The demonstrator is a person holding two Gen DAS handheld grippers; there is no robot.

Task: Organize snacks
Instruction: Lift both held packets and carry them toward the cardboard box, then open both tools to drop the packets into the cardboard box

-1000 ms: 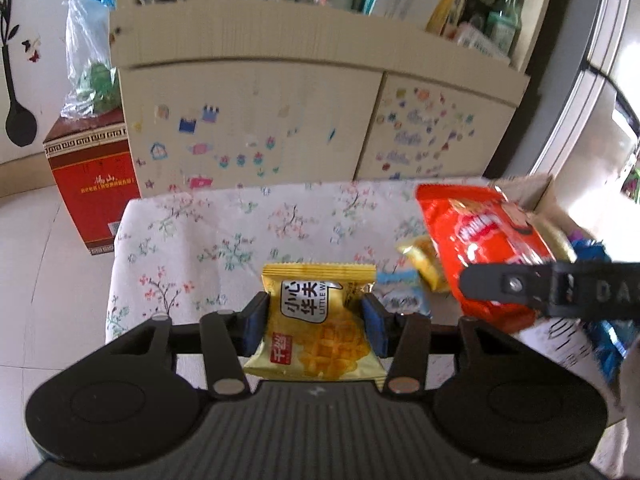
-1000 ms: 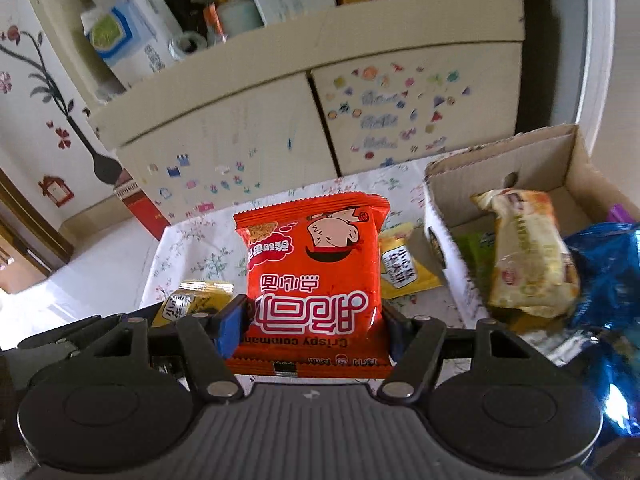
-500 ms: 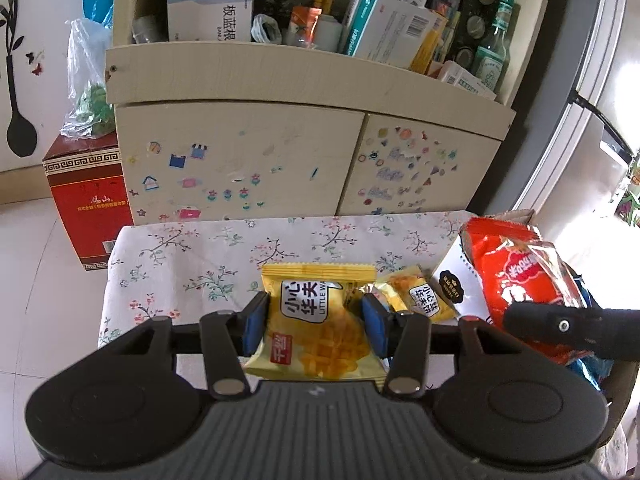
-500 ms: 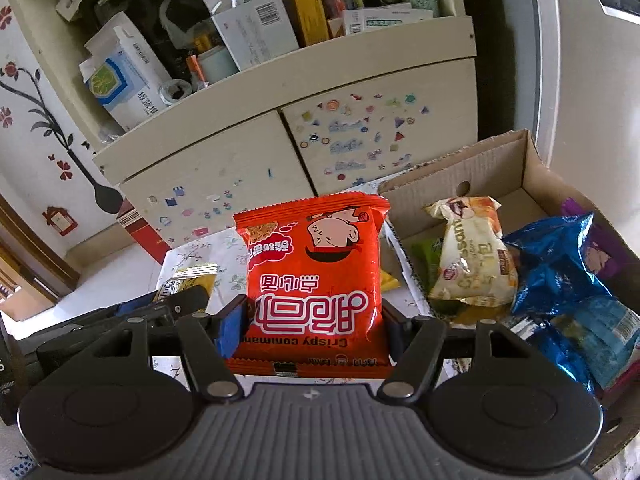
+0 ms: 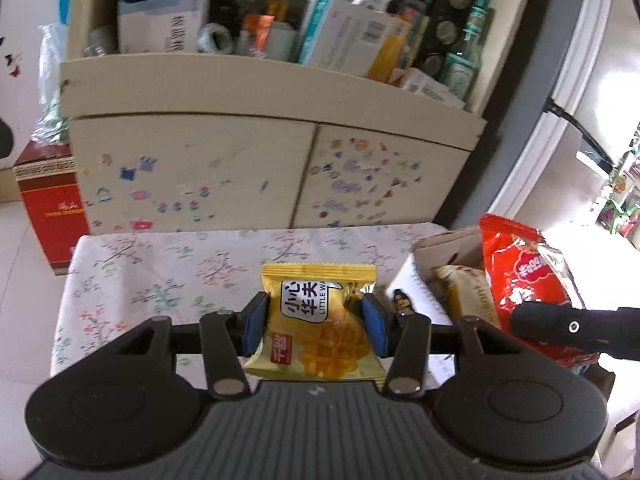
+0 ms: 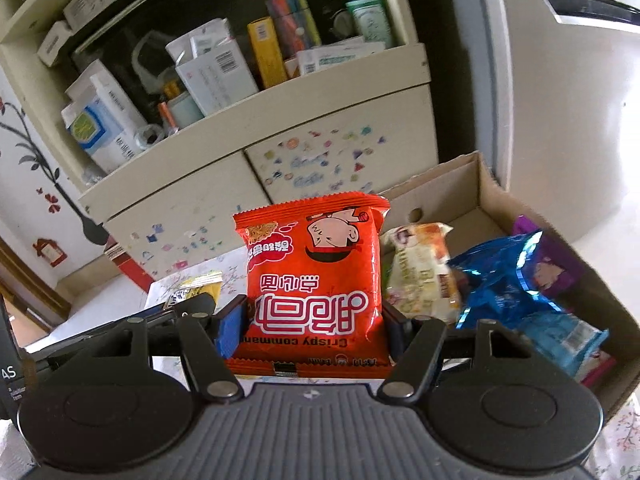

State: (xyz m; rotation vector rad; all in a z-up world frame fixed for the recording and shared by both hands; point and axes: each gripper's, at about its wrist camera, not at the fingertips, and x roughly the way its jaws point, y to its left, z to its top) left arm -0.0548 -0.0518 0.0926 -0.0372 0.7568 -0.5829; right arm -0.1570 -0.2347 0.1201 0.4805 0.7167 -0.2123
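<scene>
Left wrist view: left gripper [image 5: 316, 326] is clamping a yellow snack packet [image 5: 316, 324] above the floral tablecloth [image 5: 160, 272]. Right gripper [image 6: 310, 326] is gripping a red noodle packet [image 6: 314, 280] beside the cardboard box [image 6: 490, 196], which is holding other snacks.

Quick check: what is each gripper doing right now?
Left gripper: closed on the yellow snack packet.
Right gripper: closed on the red snack bag.
</scene>
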